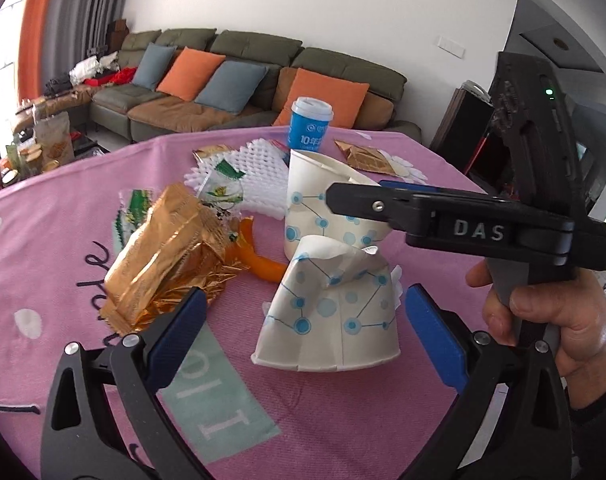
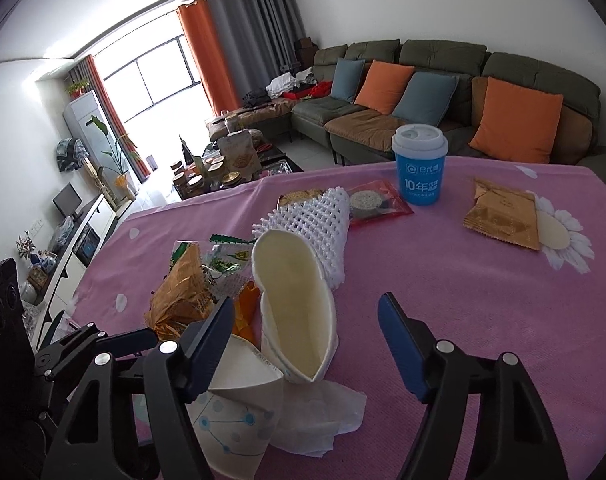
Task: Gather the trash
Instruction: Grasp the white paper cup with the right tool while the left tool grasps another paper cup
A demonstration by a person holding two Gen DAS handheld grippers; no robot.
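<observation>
Left wrist view is showing the left gripper (image 1: pixel 303 320) hanging spread around a crushed paper cup (image 1: pixel 331 312) on the pink tablecloth (image 1: pixel 343 420), while the right gripper (image 2: pixel 307 316) is straddling, untouching, the upright squashed cup (image 2: pixel 299 312) just behind.

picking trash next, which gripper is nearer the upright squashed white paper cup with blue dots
Right: the right gripper straddles the upright paper cup; the left gripper straddles the crumpled paper cup in front of it.

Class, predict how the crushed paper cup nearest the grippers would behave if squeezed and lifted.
The crushed paper cup is already creased, so it would probably fold further. It looks empty, so likely light. It probably won't roll, being flattened on the pink cloth.
</observation>
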